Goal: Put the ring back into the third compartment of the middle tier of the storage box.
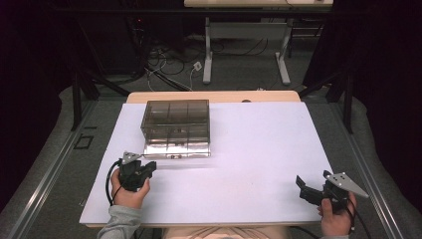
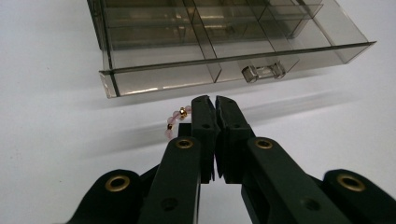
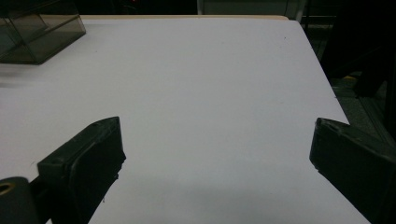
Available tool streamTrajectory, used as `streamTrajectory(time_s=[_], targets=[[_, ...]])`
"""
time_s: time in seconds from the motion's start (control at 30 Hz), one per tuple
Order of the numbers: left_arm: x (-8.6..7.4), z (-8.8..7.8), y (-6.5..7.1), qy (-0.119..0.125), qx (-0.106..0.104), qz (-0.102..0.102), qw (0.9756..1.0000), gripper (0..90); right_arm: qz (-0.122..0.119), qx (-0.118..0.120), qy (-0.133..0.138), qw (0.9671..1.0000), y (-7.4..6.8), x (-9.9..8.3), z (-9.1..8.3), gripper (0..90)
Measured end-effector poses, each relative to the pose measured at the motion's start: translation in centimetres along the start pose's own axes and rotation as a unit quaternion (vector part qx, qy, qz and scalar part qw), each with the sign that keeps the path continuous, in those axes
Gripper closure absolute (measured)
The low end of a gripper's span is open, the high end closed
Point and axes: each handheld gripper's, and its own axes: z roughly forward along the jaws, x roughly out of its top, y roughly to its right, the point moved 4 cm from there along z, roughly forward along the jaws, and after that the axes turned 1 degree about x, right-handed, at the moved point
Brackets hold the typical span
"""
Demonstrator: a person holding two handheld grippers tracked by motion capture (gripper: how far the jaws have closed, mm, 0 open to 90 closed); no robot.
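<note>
A smoky clear compartment box [image 1: 175,122] stands on the white table top [image 1: 249,164] at the back left, its shallow drawer [image 2: 224,60] pulled out toward me with a clear handle [image 2: 264,72]. My left gripper [image 1: 148,168] sits just in front of that drawer. In the left gripper view its jaws [image 2: 215,100] are pressed together, and a strand of pink and gold beads [image 2: 175,119] curls out from the left jaw's tip, so it is shut on the bead bracelet. My right gripper [image 1: 304,188] rests near the front right corner, open [image 3: 217,144] with nothing between the jaws.
The table's right edge [image 3: 327,79] and far edge run close to dark floor and table legs [image 1: 208,59]. A corner of the box [image 3: 37,32] shows at the upper left of the right gripper view. Wide bare white surface lies between the two grippers.
</note>
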Motion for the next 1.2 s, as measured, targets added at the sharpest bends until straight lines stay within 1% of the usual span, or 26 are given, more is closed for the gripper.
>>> streamTrajectory(time_s=[0.1, 0.13, 0.23, 0.27, 0.3, 0.33, 0.63, 0.7, 0.93, 0.97, 1.0, 1.03, 1.2], targets=[[0.1, -0.2, 0.0, 0.007, 0.000, 0.001, 1.0000, 87.1, 0.000, 0.000, 0.000, 1.0000, 0.0, 0.0, 0.0, 2.5], [0.2, -0.3, 0.0, 0.011, -0.001, 0.001, 0.9999, 87.1, -0.001, 0.001, -0.005, 1.0000, 0.0, 0.0, -0.1, 2.5], [0.3, -0.6, 0.1, 0.021, 0.000, 0.007, 0.9998, 87.1, -0.001, 0.001, -0.005, 1.0000, 0.0, 0.0, -0.1, 2.5], [0.3, -0.6, 0.1, 0.021, 0.000, 0.007, 0.9998, 87.1, 0.000, 0.000, 0.001, 1.0000, 0.0, 0.0, 0.0, 2.5], [0.4, -0.8, 0.2, 0.030, 0.000, 0.006, 0.9995, 87.1, -0.001, 0.000, 0.001, 1.0000, 0.0, 0.0, 0.0, 2.5], [0.5, -0.9, 0.2, 0.030, 0.000, 0.009, 0.9995, 87.1, -0.002, -0.002, 0.003, 1.0000, 0.0, 0.0, 0.0, 2.5], [1.2, -1.6, 0.5, 0.051, -0.003, 0.007, 0.9986, 87.1, -0.002, -0.001, 0.000, 1.0000, 0.0, 0.0, 0.0, 2.5], [1.4, -1.8, 0.7, 0.060, -0.003, 0.008, 0.9982, 87.1, -0.002, 0.000, -0.003, 1.0000, 0.0, -0.1, 0.0, 2.5], [2.5, -2.2, 1.2, 0.070, -0.007, 0.016, 0.9974, 87.1, -0.001, -0.001, -0.004, 1.0000, 0.0, -0.1, 0.0, 2.5], [2.7, -2.2, 1.3, 0.071, -0.007, 0.018, 0.9973, 87.1, 0.004, -0.001, -0.007, 1.0000, 0.0, -0.2, -0.1, 2.6], [2.7, -2.2, 1.3, 0.071, -0.007, 0.018, 0.9973, 87.1, 0.004, -0.001, -0.007, 1.0000, 0.0, -0.2, -0.1, 2.6], [3.0, -2.1, 1.5, 0.072, -0.009, 0.019, 0.9972, 87.1, 0.000, -0.004, -0.006, 1.0000, 0.1, -0.2, 0.0, 2.6], [3.8, -2.0, 1.8, 0.076, -0.013, 0.021, 0.9968, 87.1, 0.002, -0.009, -0.005, 0.9999, 0.1, -0.2, 0.0, 2.6]])
